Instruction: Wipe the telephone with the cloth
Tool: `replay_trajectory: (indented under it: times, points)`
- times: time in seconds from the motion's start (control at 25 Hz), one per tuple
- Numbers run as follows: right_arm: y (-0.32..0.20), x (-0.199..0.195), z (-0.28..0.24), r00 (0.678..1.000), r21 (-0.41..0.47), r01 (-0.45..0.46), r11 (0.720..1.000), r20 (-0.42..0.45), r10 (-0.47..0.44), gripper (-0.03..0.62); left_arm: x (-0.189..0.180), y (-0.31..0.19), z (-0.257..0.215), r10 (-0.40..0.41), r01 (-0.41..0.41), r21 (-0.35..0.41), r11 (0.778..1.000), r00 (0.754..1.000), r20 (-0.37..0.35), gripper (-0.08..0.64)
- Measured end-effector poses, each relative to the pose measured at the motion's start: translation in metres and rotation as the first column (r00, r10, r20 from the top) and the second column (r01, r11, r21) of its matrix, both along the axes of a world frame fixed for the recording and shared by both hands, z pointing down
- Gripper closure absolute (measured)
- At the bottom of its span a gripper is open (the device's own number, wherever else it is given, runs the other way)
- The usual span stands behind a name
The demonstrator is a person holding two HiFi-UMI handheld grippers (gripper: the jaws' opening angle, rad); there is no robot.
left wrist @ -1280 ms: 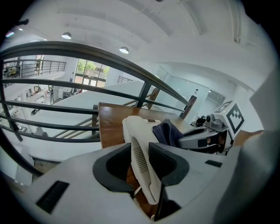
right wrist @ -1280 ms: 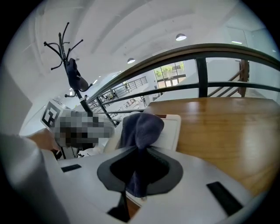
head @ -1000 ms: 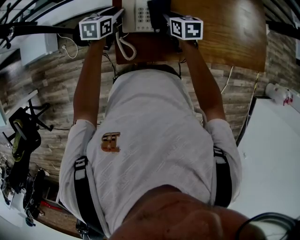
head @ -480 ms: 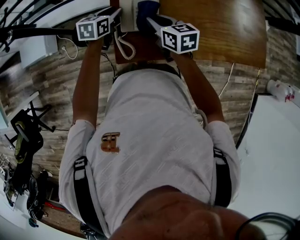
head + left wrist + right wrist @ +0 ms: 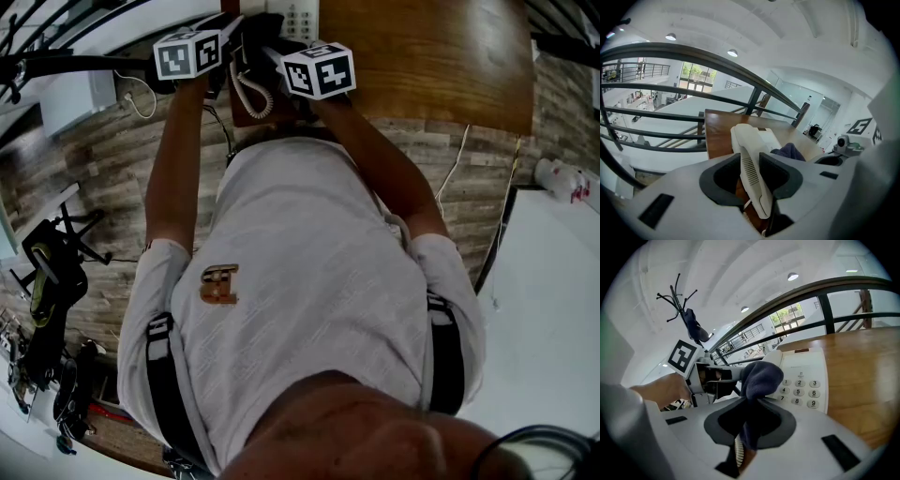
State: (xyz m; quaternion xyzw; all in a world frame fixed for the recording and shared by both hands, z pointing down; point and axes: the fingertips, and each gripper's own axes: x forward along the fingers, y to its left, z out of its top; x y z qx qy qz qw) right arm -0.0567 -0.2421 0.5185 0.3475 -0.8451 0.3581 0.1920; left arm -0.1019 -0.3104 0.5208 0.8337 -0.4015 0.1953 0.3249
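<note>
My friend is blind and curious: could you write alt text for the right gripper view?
The right gripper pinches a dark blue cloth, its bunched end resting against a white telephone left of the keypad. The telephone sits on a wooden table.

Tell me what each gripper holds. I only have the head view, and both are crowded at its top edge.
Observer: The left gripper is shut on the white handset, which runs between its jaws.
Operator: And the right one?
Observer: The right gripper is shut on a dark blue cloth, which is bunched up beyond its jaws.
Operator: Where is the cloth relative to the phone?
Observer: In the right gripper view it sits at the left edge of the keypad, with the number keys uncovered beside it. I cannot tell whether it touches.
</note>
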Motion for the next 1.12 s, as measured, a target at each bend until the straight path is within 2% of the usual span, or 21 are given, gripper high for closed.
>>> replay_trajectory:
  times: [0.28, 0.72, 0.92, 1.04, 1.12]
  points:
    - [-0.007, 0.034, 0.022, 0.996, -0.005, -0.044, 0.999, -0.077, 0.044, 0.532, 0.000, -0.001, -0.001, -0.003, 0.003, 0.008, 1.000, 1.000, -0.004, 0.436]
    - [-0.003, 0.125, 0.035, 0.973, -0.024, -0.162, 0.986, -0.172, 0.156, 0.532, 0.000, 0.000, 0.000, -0.008, 0.008, 0.005, 1.000, 1.000, 0.005, 0.433]
    - [-0.001, 0.136, 0.024, 0.979, -0.012, -0.158, 0.987, -0.129, 0.155, 0.532, -0.002, -0.003, -0.001, -0.019, 0.017, 0.030, 0.999, 0.999, 0.042, 0.433]
    - [-0.004, 0.134, 0.001, 0.986, 0.042, -0.139, 0.989, -0.091, 0.143, 0.532, -0.003, 0.000, -0.006, -0.019, 0.016, 0.050, 0.999, 0.998, 0.064, 0.433]
    - [-0.009, 0.132, -0.016, 0.988, 0.087, -0.133, 0.987, -0.065, 0.139, 0.532, 0.001, 0.003, -0.015, -0.018, 0.015, 0.075, 0.997, 0.999, 0.045, 0.433]
